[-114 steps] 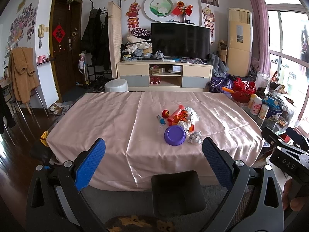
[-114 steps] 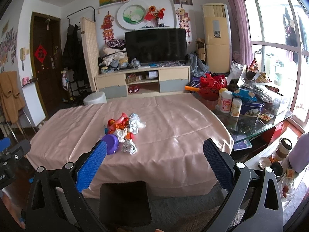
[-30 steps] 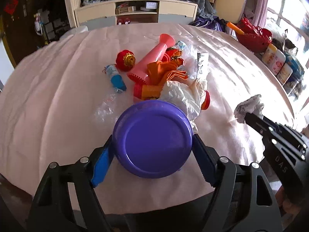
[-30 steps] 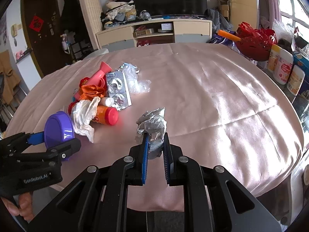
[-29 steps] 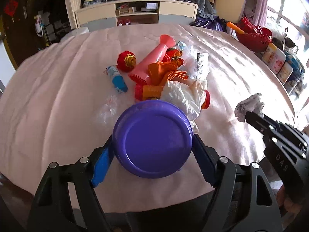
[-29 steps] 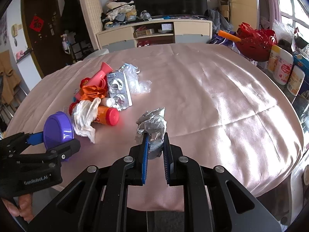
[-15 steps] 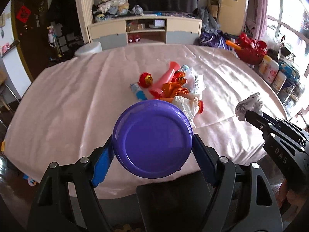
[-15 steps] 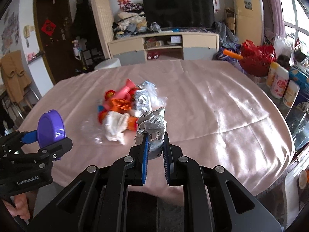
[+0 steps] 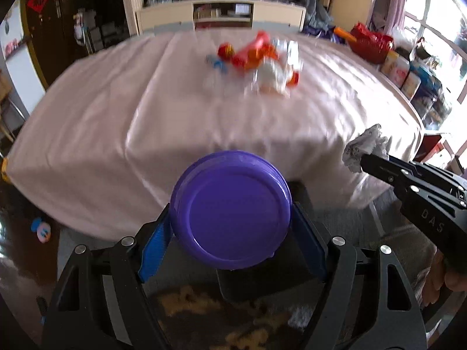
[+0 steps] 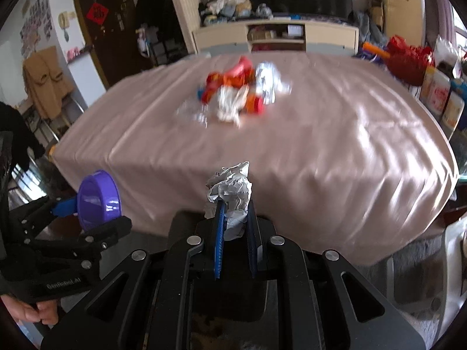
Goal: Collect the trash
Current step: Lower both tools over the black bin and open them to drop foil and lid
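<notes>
Left wrist view: a purple lid [image 9: 230,213] is pinched by its rim between the blue pads of the left gripper [image 9: 232,230], held off the table [image 9: 116,110] above a dark bin [image 9: 262,285] — prob. for dropping; remaining trash pile [image 9: 259,58] is left mid-table, blurred. Right wrist view: a crumpled paper ball [image 10: 232,192] is clamped in the right gripper [image 10: 235,227], fingers pressed nearly together, also over the bin [image 10: 186,227] — both pcs. apparently carried clear of the cloth for disposal.

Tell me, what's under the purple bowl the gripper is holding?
Below the purple bowl, held by the left gripper, sits a dark bin on gray carpet. The bowl hides most of the bin, so its inside can't be seen.
</notes>
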The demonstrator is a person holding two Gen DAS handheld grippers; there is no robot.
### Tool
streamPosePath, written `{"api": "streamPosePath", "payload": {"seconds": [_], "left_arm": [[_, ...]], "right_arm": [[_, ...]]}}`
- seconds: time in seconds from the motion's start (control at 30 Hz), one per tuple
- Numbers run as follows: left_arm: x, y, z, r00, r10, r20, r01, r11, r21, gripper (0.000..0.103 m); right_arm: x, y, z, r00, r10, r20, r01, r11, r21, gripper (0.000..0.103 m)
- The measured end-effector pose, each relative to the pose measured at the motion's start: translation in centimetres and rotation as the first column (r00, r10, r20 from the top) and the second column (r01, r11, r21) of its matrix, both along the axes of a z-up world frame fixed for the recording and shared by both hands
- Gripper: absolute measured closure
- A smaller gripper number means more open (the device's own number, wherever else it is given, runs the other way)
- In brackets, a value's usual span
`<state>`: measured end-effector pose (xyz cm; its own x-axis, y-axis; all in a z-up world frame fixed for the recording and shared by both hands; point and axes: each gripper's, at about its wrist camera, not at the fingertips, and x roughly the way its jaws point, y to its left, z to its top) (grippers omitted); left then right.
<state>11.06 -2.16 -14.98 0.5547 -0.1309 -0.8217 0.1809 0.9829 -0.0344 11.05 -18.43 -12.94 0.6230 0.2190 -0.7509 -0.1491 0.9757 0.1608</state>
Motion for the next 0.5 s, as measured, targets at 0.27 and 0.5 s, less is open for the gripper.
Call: {"api": "streamPosePath", "payload": {"seconds": [0.27, 0.5], "left_arm": [[-1.3, -0.5, -7.0, 0.989, -0.048, -0.141, 0.045, 0.999, -0.023, 0.029], [-0.7, -1.2, -11.4, 0.974, -0.071, -0.216, 0.070, 0.997, -0.015, 0.029]], "right_arm": [[0.3, 0.9, -5.6, 0.987, 0.013, -0.162, -0.005, 0.999, 0.050, 0.088], [0.9, 1.1, -9.4, 0.965, -0.003, -0.263, 0.022, 0.997, 0.070, 0.088]]}}
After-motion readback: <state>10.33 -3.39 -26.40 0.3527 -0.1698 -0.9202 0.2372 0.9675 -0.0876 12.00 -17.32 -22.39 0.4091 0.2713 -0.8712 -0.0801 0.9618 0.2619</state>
